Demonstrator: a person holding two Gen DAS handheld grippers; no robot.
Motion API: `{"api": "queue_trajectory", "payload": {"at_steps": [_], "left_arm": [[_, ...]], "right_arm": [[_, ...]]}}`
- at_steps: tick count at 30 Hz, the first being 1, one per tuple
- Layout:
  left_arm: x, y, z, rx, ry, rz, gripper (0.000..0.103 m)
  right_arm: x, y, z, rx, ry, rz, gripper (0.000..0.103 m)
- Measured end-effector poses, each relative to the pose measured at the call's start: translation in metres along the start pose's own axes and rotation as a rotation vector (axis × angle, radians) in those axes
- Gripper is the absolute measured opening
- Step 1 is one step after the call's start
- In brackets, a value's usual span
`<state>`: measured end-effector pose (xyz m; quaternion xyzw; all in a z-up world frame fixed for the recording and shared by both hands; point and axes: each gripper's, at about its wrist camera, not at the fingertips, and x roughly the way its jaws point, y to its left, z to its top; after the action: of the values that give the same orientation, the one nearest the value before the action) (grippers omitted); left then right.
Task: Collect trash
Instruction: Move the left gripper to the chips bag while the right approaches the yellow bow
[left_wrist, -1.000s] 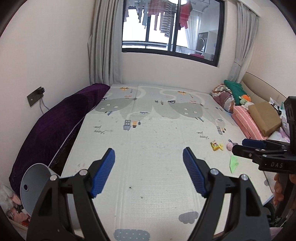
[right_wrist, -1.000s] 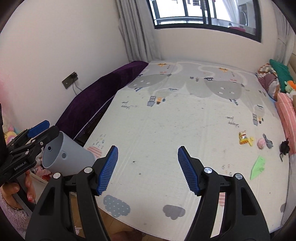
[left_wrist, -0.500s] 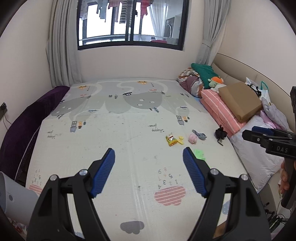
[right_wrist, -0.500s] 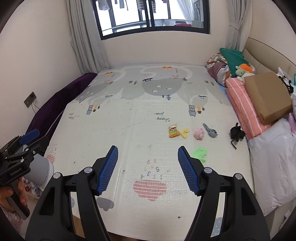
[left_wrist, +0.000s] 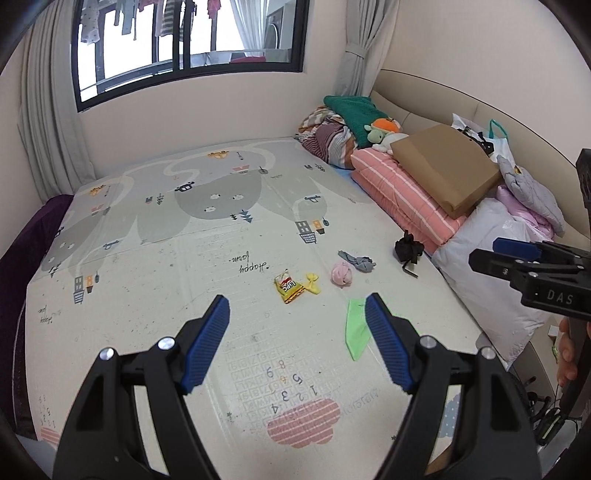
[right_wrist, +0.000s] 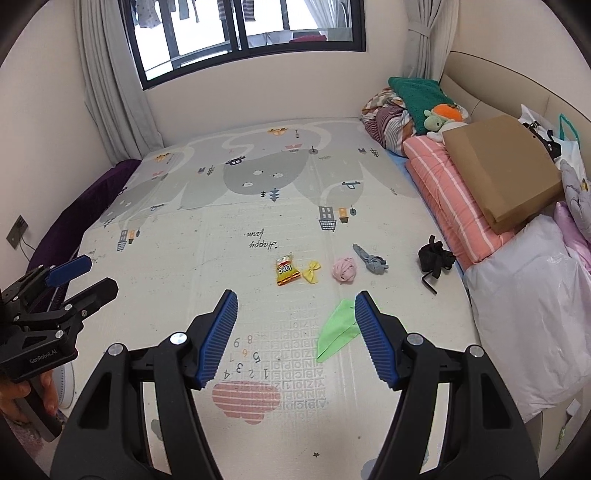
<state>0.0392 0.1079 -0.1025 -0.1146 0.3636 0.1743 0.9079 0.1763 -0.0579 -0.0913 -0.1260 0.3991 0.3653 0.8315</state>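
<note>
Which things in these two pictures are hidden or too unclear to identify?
- Green paper: left wrist view, right edge hidden behind a claw finger.
- Snack packet: printing too small to read in both views.
- Grey bin: right wrist view, mostly hidden behind the left claw.
- Floor items: left wrist view, dark and cut off.

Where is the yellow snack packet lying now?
The yellow snack packet lies mid-mat in both wrist views, just left of a yellow scrap, beyond both grippers.

green paper (left_wrist: 355, 326) partly behind right jaw
</note>
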Motion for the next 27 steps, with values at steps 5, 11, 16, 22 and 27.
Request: {"api": "queue_trajectory", "payload": {"at_steps": [5,11,16,22,27], "left_arm": [[0.065,0.005,0.012,0.013,0.054,-0.045,0.076],[0.147,0.013,0.016,0.016,0.105,-0.046,0.076],[0.213,0.022,0.011,0.006,0.142,-0.025,0.076],[0.286,0.031,-0.004,0.003,0.202,-0.013,0.076],[0.34,0.034,-0.018,0.036,0.242,-0.006,0.076]], "right_arm": [[0.065,-0.007,0.016,0.009,0.047,-0.02,0.065],[0.148,-0.013,0.03,0.021,0.096,0.006,0.065],[0.225,-0.023,0.035,0.009,0.132,0.022,0.064],[0.313,-0.037,0.026,-0.021,0.197,0.038,0.063],[0.377,-0.044,0.012,-0.059,0.251,0.042,0.062]]}}
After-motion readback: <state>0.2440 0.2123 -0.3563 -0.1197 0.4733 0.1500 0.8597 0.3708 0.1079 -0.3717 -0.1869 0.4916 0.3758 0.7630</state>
